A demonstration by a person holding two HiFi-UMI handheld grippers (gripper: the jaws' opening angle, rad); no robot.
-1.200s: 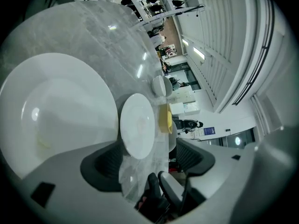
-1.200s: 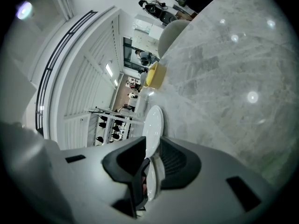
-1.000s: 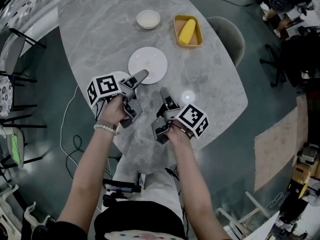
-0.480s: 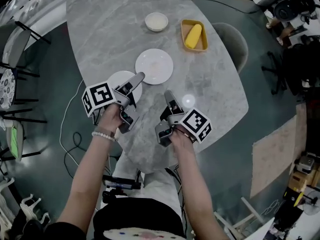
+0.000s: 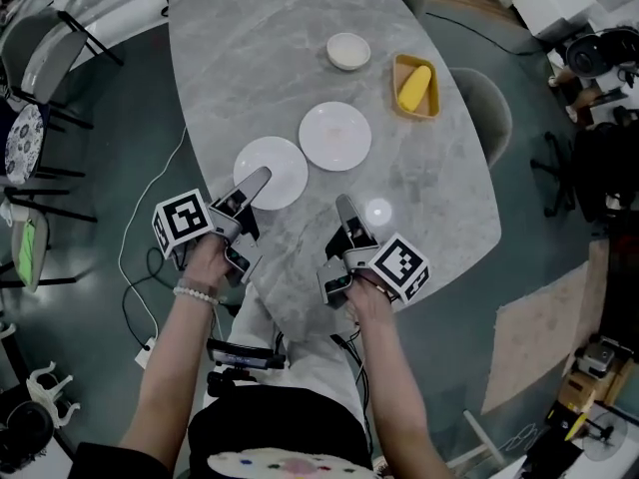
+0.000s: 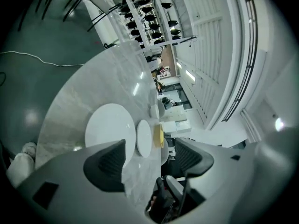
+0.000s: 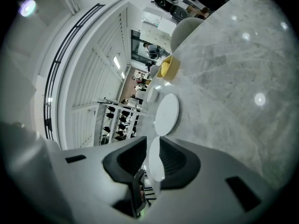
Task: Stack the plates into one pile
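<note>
Grey table [image 5: 439,198]: near plate [image 5: 282,160] looks stiff, slick, breakable; grip its six-o'clock rim; left tool [image 5: 259,179] gapes empty; right tool [image 5: 344,206], empty, has just been closing.

This was a large lab or studio hall with a dining corner set up in it, not a home. The oval marble table [image 5: 250,58] carried white plates [image 5: 272,171] like a dinner table. But a loose white cable [image 5: 124,267] trailed over the teal floor [image 5: 90,168] left of the table, and cluttered equipment [image 5: 599,53] crowded the floor to its right. Beyond the table's far end, open racks of dark objects [image 6: 149,13] stood beside tall white slatted walls [image 6: 210,45].
</note>
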